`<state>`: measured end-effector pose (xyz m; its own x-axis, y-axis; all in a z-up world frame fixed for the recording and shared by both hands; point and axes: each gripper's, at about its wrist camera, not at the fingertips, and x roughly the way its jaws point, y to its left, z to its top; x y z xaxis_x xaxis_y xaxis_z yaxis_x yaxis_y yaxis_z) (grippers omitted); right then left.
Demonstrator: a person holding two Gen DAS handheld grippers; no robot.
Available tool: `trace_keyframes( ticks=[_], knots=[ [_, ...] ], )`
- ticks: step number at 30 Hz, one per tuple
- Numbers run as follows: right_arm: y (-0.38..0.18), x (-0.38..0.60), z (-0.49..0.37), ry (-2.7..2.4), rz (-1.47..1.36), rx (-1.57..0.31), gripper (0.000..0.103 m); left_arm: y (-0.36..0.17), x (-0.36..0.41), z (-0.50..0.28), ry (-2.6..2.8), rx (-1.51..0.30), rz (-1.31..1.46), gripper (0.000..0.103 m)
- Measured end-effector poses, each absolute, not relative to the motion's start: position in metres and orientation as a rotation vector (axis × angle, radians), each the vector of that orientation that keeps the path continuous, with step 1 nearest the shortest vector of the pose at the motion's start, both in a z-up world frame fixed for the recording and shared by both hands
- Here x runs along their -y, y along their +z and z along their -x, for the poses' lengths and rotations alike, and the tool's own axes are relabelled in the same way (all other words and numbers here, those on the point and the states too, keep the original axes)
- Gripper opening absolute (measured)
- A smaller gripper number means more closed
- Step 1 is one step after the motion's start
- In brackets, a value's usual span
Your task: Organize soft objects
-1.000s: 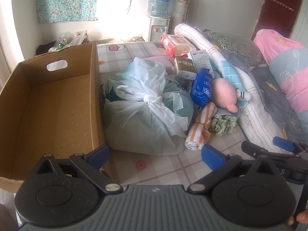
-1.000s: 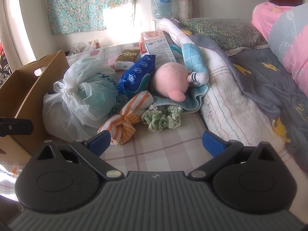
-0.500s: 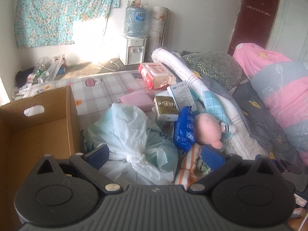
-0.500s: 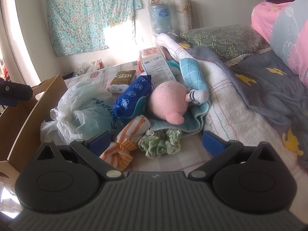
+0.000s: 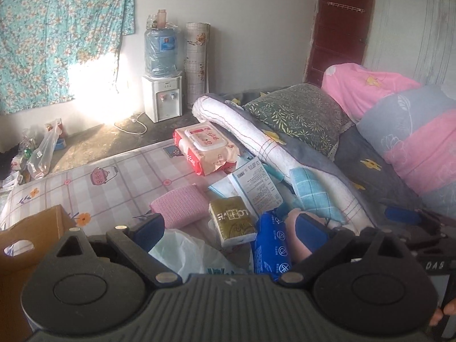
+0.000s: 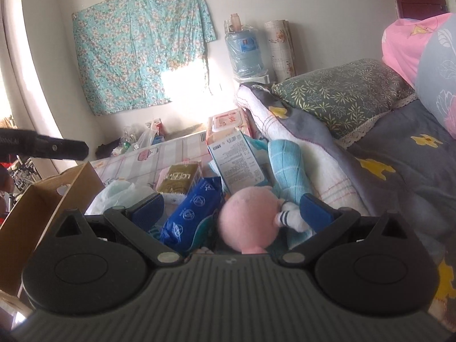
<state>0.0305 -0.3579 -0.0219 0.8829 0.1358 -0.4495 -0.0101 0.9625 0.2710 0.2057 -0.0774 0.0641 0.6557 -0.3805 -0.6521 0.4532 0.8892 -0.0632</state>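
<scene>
**Ana:** Sunlight washed out the far wall under the flowered curtain [image 5: 59, 37], and the water cooler [image 5: 162, 79] stood beside it. Lower down, the checked mat [image 5: 119, 176] was crowded: a wipes pack [image 5: 205, 146], a pink pad [image 5: 178, 206], a gold tissue pack [image 5: 232, 219], a blue packet [image 6: 192, 213].

**Ben:** Where was the pink toy?

**Ana:** Bottom centre of the right view. The pink toy [image 6: 249, 219] lay against a blue towel [image 6: 286, 165] and a white leaflet box [image 6: 235, 161], between the spread fingers of the right gripper [image 6: 230, 208]. That tool was wide and held nothing.

**Ben:** And the left gripper [image 5: 229, 229]?

**Ana:** Also wide, also empty, raised over the plastic bag [image 5: 182, 253] at bottom centre of its view. The box [image 5: 31, 236] showed only as a corner at lower left.

**Ben:** So what could have gone wrong?

**Ana:** My guess: the toy was round and squashy, so a shallow pinch might have squeezed it out of the jaws. Its small white limb touched the towel, and a lift could have dragged the towel or tipped the leaflet box along.

**Ben:** The blue packet too?

**Ana:** It sat just beside the toy, near the left-hand finger. Closing off-centre could have caught its edge instead. And the two tools were near each other; I'd have worried about them bumping on the way to the box.
</scene>
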Motion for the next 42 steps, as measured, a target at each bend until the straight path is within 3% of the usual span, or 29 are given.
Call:
trace_keyframes(
  ticks=[2, 7, 12, 15, 23, 34, 42],
  knots=[
    [-0.01, 0.373, -0.051, 0.106, -0.274, -0.466, 0.102, 0.06, 0.088, -0.219, -0.511, -0.72, -0.12, 0.094],
    [0.011, 0.408, -0.132, 0.227, -0.315, -0.481, 0.098, 0.044, 0.118, -0.268, -0.612, -0.784, -0.105, 0.067],
    [0.0, 0.417, -0.233, 0.342, -0.334, -0.636, 0.069, 0.015, 0.149, -0.32, -0.643, -0.908, -0.072, 0.049],
    [-0.012, 0.413, -0.275, 0.367, -0.319, -0.714, 0.061, -0.004, 0.163, -0.346, -0.647, -0.988, -0.08, 0.05],
    [-0.057, 0.405, -0.338, 0.358, -0.337, -0.903, 0.056, -0.042, 0.183, -0.39, -0.623, -1.164, -0.065, 0.051],
    [-0.103, 0.412, -0.36, 0.374, -0.443, -0.991, 0.053, -0.064, 0.199, -0.407, -0.58, -1.2, -0.066, 0.05],
    [-0.113, 0.423, -0.355, 0.37, -0.55, -0.98, 0.026, -0.074, 0.184, -0.425, -0.52, -1.235, 0.026, 0.052]
  ],
)
